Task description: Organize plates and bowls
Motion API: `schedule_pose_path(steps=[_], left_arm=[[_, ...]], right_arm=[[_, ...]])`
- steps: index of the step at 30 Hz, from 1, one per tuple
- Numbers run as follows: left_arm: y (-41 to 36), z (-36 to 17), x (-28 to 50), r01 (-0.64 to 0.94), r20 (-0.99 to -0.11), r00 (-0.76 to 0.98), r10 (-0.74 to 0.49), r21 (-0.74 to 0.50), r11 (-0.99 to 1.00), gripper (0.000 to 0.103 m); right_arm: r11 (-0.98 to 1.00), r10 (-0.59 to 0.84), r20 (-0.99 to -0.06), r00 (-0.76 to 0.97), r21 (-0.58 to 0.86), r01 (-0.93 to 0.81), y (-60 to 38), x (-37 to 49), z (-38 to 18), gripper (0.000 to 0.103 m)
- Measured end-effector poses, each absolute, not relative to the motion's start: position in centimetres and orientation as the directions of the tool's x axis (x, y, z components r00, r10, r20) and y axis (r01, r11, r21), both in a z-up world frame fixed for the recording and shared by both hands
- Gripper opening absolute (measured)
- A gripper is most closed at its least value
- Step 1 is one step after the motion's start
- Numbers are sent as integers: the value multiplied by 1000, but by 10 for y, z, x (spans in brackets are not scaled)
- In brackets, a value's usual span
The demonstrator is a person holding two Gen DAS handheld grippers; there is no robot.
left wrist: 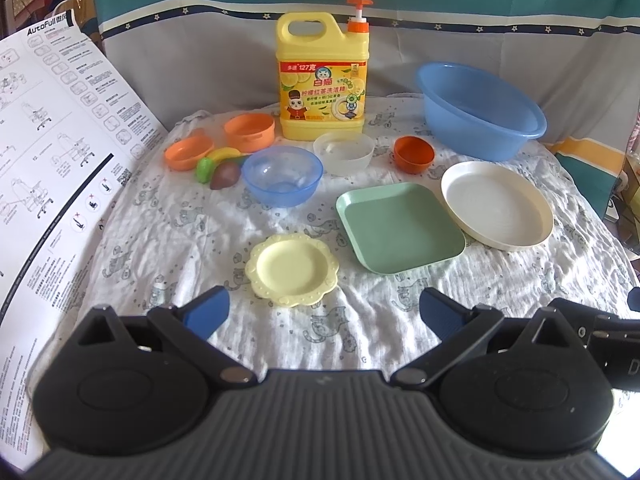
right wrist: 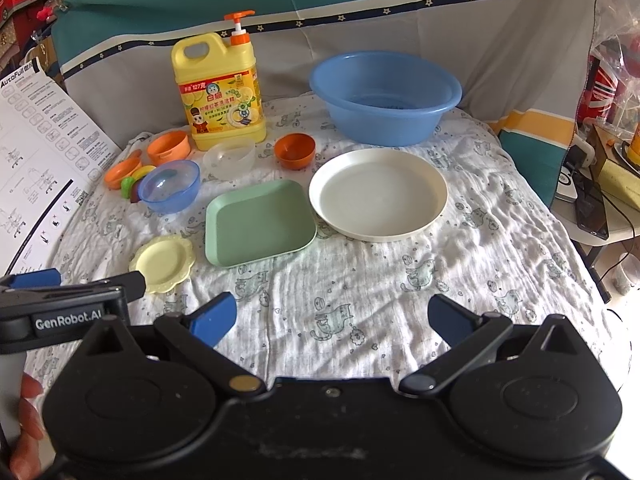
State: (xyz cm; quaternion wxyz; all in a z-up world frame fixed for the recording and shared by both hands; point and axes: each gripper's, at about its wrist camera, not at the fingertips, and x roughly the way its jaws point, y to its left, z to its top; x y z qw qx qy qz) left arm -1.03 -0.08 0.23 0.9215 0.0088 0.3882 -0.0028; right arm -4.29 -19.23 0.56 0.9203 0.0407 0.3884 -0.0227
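Observation:
On the cat-print cloth lie a small yellow scalloped plate (left wrist: 292, 274) (right wrist: 163, 264), a green square plate (left wrist: 400, 227) (right wrist: 259, 222) and a large white round plate (left wrist: 497, 204) (right wrist: 378, 194). Behind them stand a clear blue bowl (left wrist: 282, 175) (right wrist: 169, 186), a frosted white bowl (left wrist: 344, 152) (right wrist: 229, 158), a dark orange bowl (left wrist: 414, 154) (right wrist: 295, 150) and two light orange dishes (left wrist: 249, 131) (left wrist: 189, 153). My left gripper (left wrist: 324, 314) hovers open just short of the yellow plate. My right gripper (right wrist: 332, 318) hangs open over bare cloth, nothing between its fingers.
A big blue basin (left wrist: 480, 110) (right wrist: 385, 96) sits at the back right, a yellow detergent jug (left wrist: 322, 76) (right wrist: 220, 92) at the back. Toy fruit (left wrist: 220, 168) lies left of the blue bowl. A printed instruction sheet (left wrist: 52, 140) leans at the left. A hand (right wrist: 24, 420) holds the left gripper.

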Motion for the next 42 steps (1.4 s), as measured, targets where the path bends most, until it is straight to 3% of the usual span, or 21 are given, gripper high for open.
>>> schedule_pose_path(steps=[42], left_arm=[[-6,-15,10,24,-749,662,19,46,999,103]], right_arm=[[993,4,-749,663,82,87,-203,-25,-17,103]])
